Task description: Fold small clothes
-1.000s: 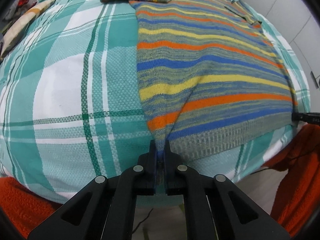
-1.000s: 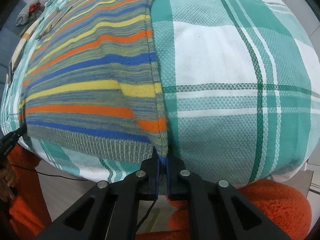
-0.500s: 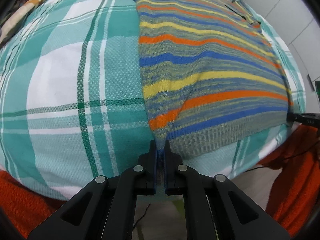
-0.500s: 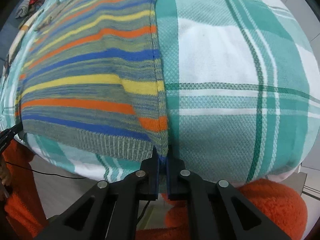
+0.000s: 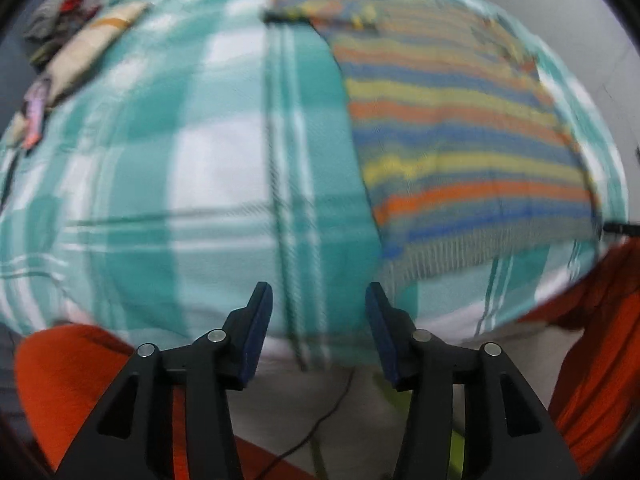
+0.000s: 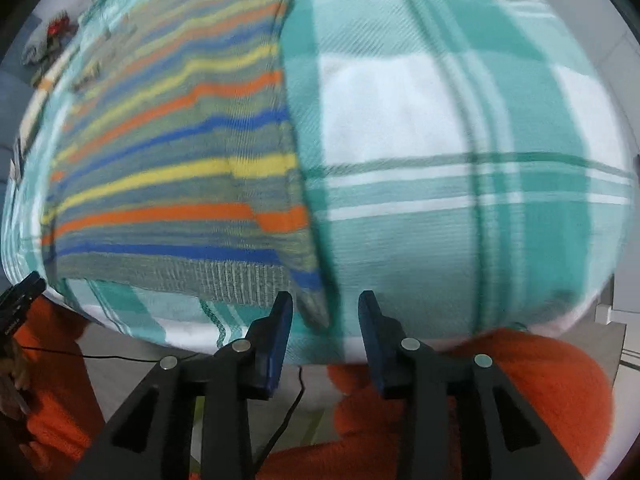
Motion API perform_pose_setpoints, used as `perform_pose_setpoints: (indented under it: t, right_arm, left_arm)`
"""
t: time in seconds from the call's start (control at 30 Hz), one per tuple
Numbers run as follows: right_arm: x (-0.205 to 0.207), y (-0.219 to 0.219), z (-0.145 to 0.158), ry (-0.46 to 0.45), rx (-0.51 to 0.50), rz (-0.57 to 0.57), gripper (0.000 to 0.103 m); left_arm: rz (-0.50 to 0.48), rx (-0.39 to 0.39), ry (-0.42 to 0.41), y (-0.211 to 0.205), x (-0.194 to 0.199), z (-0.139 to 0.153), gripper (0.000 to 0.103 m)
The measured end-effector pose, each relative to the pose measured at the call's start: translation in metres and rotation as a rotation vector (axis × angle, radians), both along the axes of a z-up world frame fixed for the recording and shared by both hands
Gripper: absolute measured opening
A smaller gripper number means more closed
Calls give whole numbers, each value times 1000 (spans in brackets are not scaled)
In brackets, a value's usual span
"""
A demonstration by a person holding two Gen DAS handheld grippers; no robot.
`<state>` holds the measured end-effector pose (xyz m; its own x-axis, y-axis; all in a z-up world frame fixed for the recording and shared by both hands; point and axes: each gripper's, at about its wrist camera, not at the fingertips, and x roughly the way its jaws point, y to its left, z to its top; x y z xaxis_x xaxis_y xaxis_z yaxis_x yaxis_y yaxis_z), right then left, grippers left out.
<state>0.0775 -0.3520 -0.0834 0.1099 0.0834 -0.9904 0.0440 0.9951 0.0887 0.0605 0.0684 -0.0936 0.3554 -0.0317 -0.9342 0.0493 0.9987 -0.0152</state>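
The striped sweater (image 5: pixel 460 148) is laid flat on the plaid sheet (image 5: pixel 192 160), hem at the near edge. The left gripper (image 5: pixel 319 300) is held wide apart, empty. The right gripper (image 6: pixel 325 304) is likewise spread, with nothing clamped, just beside the hem corner (image 6: pixel 316 304).

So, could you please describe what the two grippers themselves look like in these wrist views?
The left gripper and the right gripper look alike: matte black angular linkage arms with triangular cut-outs, round silver pivot pins, and dark blue pads lining the inner finger faces. No markings are legible.
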Motion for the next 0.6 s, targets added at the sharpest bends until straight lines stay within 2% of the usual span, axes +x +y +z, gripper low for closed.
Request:
perform_pose_setpoints:
  t: [0.07,0.13,0.23,0.27,0.33,0.4,0.43,0.47,0.53,0.6]
  right_arm:
    - [0,-2,22,-79,-35,-2,35]
    - [8,4,42,-163,-47,15,35]
    - [30,27,60,-278,-5,51,36]
    - [37,35,59,-293,12,58,36]
    - [50,55,48,-301,64,75,36]
    - [58,70,21,-256,86,94,36]
    - [59,76,8,-226,78,96,36]
    - [56,80,-6,-199,57,95,37]
    - [46,79,-14,-233,30,99,37]
    - [38,80,-13,-259,14,95,38]
  left_arm:
    - [16,-34,-88,1,9,26,61]
    - [-16,-69,-166,-12,24,42,65]
    - [-107,-98,-249,-56,54,43,65]
    - [-132,-101,-243,-66,63,36,65]
    - [-165,-53,-178,-88,74,3,65]
    - [-180,21,-61,-96,72,-34,60]
    - [-190,31,-47,-94,60,-48,60]
    - [-199,38,-82,-90,48,-47,62]
    - [-226,82,-46,-85,27,-51,63]
    - [-225,82,3,-76,12,-56,64]
